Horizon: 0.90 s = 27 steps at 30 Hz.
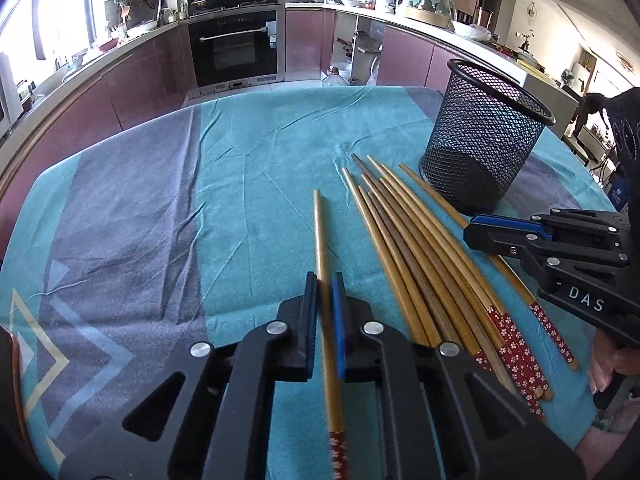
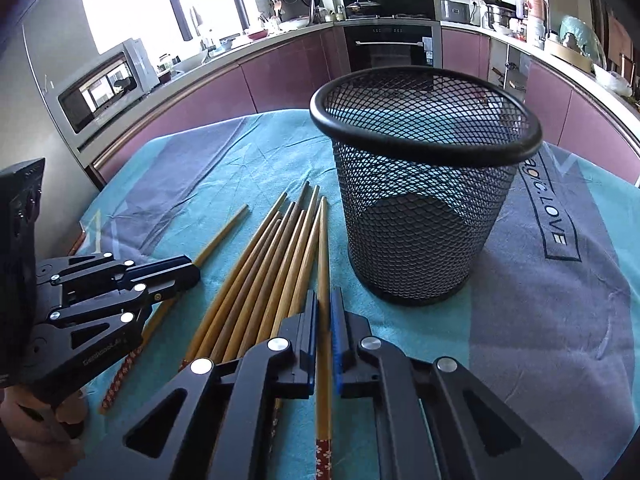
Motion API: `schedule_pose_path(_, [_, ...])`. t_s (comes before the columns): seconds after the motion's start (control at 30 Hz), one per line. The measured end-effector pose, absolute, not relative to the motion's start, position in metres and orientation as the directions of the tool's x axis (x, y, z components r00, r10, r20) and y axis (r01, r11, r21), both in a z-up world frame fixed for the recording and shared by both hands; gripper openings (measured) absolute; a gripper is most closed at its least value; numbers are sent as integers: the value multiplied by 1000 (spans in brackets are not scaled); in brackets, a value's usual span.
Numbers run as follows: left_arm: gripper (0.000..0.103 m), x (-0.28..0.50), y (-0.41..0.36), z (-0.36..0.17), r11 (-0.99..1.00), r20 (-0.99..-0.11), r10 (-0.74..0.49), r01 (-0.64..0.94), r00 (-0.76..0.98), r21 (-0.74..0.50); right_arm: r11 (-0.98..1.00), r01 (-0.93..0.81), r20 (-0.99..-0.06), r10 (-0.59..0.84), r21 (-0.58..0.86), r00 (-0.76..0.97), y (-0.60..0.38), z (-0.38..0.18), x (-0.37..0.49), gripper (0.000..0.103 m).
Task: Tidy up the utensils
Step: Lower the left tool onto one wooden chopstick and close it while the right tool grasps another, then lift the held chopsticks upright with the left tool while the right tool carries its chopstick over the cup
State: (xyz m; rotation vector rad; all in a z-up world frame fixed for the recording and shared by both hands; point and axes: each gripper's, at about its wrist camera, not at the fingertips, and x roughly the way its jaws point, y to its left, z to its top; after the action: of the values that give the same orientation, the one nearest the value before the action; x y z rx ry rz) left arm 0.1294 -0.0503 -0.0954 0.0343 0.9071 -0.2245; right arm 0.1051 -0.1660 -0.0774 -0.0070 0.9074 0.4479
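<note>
A teal and grey-purple tablecloth (image 1: 248,168) is covering the table, creased in places, with white chevrons near one edge and the lettering "LOVE" showing on the grey band in the right wrist view. Behind it, mauve kitchen cabinets (image 1: 304,40) are curving around the room, with a black built-in oven (image 1: 234,50) at 12 o'clock and a microwave (image 2: 104,88) sitting at 10 o'clock in the right wrist view.

A black mesh cup (image 2: 424,184) is standing upright on the cloth, at 1 o'clock from the right gripper (image 2: 324,312) and at 2 o'clock from the left gripper (image 1: 325,292). A bundle of wooden chopsticks (image 1: 416,256), their handle ends patterned red, is lying fanned on the cloth between the two tools, just beside the cup.

The left gripper is clamping a single chopstick (image 1: 320,232) lengthwise between its closed-in fingers, the tip pointing toward 12 o'clock. The right gripper is likewise closing around another chopstick (image 2: 323,248), which is running between its pads toward 12 o'clock, alongside the bundle's right edge and near the cup's base.
</note>
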Motion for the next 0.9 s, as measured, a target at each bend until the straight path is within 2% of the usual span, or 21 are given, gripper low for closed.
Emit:
schedule_pose_path(0.2, [7, 120, -42, -90, 972, -774, -213, 212, 596, -104, 883, -412, -728, 434, 226, 530, -174, -63, 96, 5])
schedule_pose_path(0.4, [7, 112, -30, -64, 951, -732, -299, 249, 612, -181, 847, -457, -642, 513, 271, 569, -185, -33, 84, 5])
schedule_pose_path(0.9, [7, 76, -23, 44, 879, -525, -477, 392, 705, -272, 812, -497, -460, 584, 307, 669, -216, 29, 77, 5])
